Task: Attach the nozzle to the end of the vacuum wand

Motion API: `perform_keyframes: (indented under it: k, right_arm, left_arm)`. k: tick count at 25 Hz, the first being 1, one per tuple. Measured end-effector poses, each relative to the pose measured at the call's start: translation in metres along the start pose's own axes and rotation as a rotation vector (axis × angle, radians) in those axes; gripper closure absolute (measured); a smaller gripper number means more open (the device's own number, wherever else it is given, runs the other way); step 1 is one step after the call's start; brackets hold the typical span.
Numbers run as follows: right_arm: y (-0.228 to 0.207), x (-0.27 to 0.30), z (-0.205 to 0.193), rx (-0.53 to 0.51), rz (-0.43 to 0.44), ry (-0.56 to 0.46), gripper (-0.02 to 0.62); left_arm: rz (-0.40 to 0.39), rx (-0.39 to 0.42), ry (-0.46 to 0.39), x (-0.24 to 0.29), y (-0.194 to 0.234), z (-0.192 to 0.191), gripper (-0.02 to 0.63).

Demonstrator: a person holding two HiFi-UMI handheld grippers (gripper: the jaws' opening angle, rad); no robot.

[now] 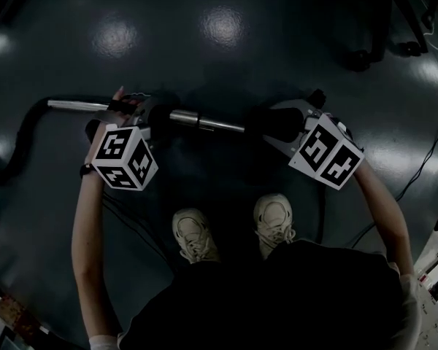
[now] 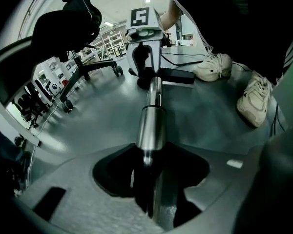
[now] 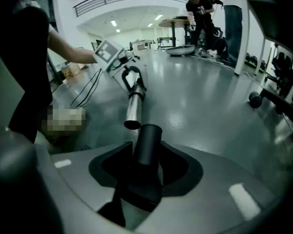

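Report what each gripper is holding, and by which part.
Left gripper clamps the vacuum wand on its thicker tube section. Right gripper has the black nozzle between its jaws by the wide base end; whether they press it cannot be told.

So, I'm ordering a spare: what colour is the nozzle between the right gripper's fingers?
Black all over. The nozzle shows best in the right gripper view.

The left forearm (image 1: 86, 224) and right forearm (image 1: 385, 206) reach forward and down, side by side. The left gripper (image 1: 147, 115) points steeply down, its fingers closed on the wand (image 1: 204, 121). The right gripper (image 1: 281, 125), angled likewise, has its fingers spread wide, with the nozzle (image 3: 147, 145) standing between them.
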State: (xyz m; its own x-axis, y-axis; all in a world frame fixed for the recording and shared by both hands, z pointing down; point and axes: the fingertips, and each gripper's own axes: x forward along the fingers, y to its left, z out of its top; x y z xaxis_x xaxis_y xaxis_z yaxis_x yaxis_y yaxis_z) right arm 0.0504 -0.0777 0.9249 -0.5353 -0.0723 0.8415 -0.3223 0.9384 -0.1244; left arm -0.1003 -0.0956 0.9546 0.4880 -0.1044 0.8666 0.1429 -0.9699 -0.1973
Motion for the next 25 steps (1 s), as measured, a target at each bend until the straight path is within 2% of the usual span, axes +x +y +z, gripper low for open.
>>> perform_keyframes:
  k: [2,6,13,16,19,25]
  right_arm:
    - [0.014,0.0,0.003,-0.054,0.032,-0.015,0.414]
    - [0.023,0.003,0.007,-0.068,0.044,-0.058,0.417]
    - [0.034,0.003,0.006,-0.148,0.087,-0.019,0.43]
    - [0.031,0.005,0.006,-0.133,0.065,0.0,0.43]
    - [0.025,0.007,0.006,-0.073,0.029,0.008,0.43]
    - [0.027,0.004,0.013,0.006,0.026,-0.046,0.433]
  left_arm:
    - [0.007,-0.005,-0.011,-0.006,0.006,0.001,0.407]
    - [-0.011,0.013,0.001,-0.002,0.003,-0.001,0.408]
    - [-0.018,0.026,-0.007,0.002,-0.005,0.001,0.408]
    - [-0.004,0.024,-0.012,0.002,-0.001,0.001,0.408]
    - [0.003,0.024,-0.005,0.004,0.003,0.001,0.408]
    - [-0.009,0.029,-0.007,0.0,0.002,0.004,0.408]
